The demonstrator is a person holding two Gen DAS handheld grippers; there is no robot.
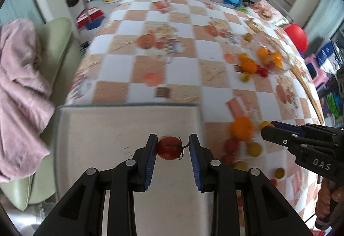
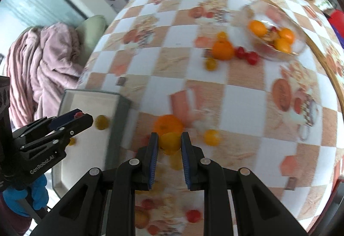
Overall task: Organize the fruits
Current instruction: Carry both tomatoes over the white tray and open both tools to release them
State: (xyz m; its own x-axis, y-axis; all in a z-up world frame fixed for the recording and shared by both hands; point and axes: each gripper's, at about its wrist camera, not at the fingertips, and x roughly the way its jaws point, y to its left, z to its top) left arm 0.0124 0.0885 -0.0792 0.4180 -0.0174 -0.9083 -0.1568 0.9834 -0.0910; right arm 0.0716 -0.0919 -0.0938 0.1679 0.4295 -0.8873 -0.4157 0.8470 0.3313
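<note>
Left wrist view: left gripper (image 1: 173, 146) over the grey tray (image 1: 90, 128), jaws narrowly apart with a red tomato (image 1: 168, 148) between them. One pad touches it; on the other side only the stem reaches the pad, so it looks held but the grip seems light. The right wrist view shows the same tomato as a red speck at the tips (image 2: 77, 115).

Right gripper (image 2: 169, 142) has its jaws closed nearly all the way on a yellow tomato (image 2: 169, 141), above the desk (image 2: 247, 96) just right of the tray. An orange (image 2: 168, 125) sits right behind it.

Handling: both tomatoes are probably light, smooth-skinned and soft, easy to bruise or to squirt out sideways. Best gripped across the widest part, gentle squeeze, clear of the stem. Oranges look firmer and heavier and need wider jaws.

Elsewhere: yellow tomatoes already lie in the tray (image 2: 102, 122). More loose fruit lies on the desk, plus a clear bowl (image 2: 277, 36) with oranges at the far side.

Hard to read: strong motion blur in both views. Printed fruit on the tablecloth mixes with real fruit near the bottom edge. Tray's near end is hidden by the jaws. Bowl contents are unclear.
</note>
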